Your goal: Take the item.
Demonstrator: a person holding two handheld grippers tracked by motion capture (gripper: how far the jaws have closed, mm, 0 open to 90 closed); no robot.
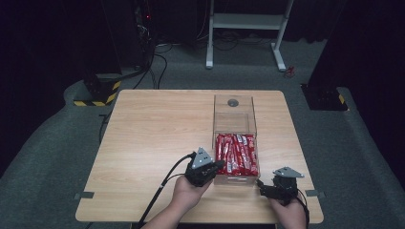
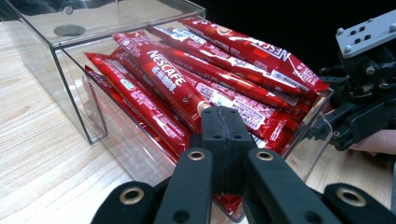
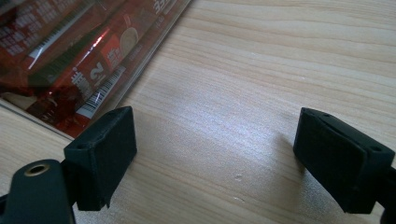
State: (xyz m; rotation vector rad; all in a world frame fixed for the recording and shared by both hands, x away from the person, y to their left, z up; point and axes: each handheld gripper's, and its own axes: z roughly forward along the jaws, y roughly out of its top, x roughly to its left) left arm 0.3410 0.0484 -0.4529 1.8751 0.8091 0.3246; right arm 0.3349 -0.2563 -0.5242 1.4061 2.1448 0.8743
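Note:
A clear plastic box [image 1: 233, 117] on the wooden table [image 1: 153, 133] holds several red Nescafe coffee sticks [image 1: 236, 153] in its near half. My left gripper [image 1: 217, 166] reaches into the box's near left corner. In the left gripper view, my left gripper [image 2: 223, 128] has its jaws pressed together on the near end of one coffee stick [image 2: 163, 79] lying on top of the pile. My right gripper [image 1: 262, 187] rests just right of the box's front corner, and it stands open over bare wood [image 3: 215, 154], with the sticks [image 3: 70, 56] beside its left jaw.
The box's far half [image 2: 70, 28] has no sticks in it, with a round hole in its bottom. The other hand's gripper [image 2: 357, 116] sits close behind the box's right wall. Bare wood lies to the left of the box. White stand legs [image 1: 243, 21] are on the floor beyond the table.

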